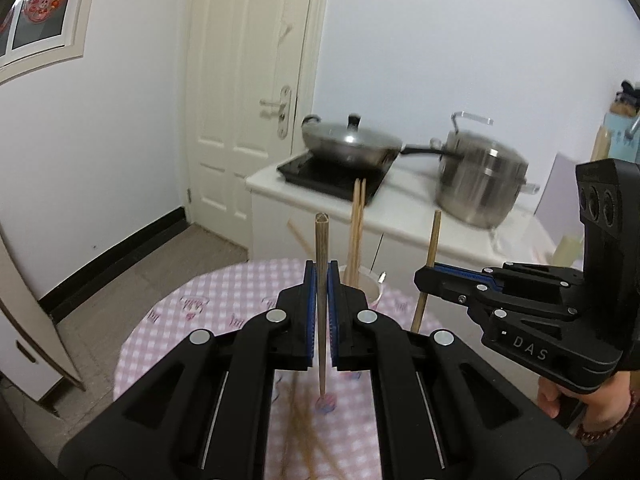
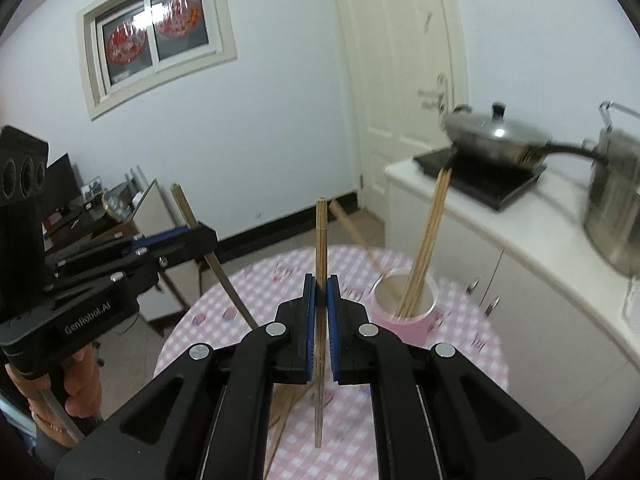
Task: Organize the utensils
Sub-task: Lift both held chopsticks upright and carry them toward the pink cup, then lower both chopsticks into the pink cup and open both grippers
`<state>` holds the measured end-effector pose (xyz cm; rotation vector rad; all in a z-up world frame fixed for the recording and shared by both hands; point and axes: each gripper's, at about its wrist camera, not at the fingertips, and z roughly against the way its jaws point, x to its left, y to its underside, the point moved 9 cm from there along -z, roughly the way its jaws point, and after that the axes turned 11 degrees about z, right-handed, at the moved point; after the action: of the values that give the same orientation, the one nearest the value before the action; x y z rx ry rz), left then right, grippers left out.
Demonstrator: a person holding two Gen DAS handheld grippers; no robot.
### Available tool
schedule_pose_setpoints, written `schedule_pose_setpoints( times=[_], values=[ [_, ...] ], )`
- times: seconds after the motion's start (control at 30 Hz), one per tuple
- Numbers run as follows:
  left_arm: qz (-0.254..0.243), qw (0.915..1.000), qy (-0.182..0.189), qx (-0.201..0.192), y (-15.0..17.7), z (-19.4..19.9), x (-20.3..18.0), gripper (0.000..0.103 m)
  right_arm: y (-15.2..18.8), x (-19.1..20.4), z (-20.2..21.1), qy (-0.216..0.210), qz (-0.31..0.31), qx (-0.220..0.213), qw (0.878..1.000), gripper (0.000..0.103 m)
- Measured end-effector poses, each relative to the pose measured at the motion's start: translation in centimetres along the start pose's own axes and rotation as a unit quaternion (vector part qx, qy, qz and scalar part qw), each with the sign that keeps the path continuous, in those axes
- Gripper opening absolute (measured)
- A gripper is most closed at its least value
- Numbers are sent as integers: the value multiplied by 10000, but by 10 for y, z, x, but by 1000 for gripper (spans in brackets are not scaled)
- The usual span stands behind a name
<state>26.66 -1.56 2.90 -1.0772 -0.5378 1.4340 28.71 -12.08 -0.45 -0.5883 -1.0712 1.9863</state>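
We see the lidded steel wok (image 1: pixel 352 142) and tall steel pot (image 1: pixel 480 182) smeared by blur; loose wooden chopsticks (image 2: pixel 286 404) lie half hidden behind our right tool (image 2: pixel 320 304).

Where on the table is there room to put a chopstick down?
The table is bare right of the cup, toward the cabinet, and along the far edge left of the cup. It is crowded near you, where loose chopsticks lie beneath the grippers.
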Motion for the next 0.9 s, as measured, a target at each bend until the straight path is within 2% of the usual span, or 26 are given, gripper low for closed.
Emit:
schedule_pose_setpoints(
  times=[0.27,0.6,0.73,0.9],
  values=[
    [284,9984,273,-407,-36,-19,-17,5,-41,-32,16,600,115,-745,9953,4],
    [697,9903,475,-1103,-70,-50,-15,5,-61,-76,3,902,-146,-1368,9864,4],
    [648,9911,444,-1076,-67,-67,-14,5,-58,-86,-9,992,-171,-1420,9847,4],
    [462,9945,338,-876,-48,-90,-16,6,-46,-94,-27,1145,-83,-1310,9847,4]
  ],
)
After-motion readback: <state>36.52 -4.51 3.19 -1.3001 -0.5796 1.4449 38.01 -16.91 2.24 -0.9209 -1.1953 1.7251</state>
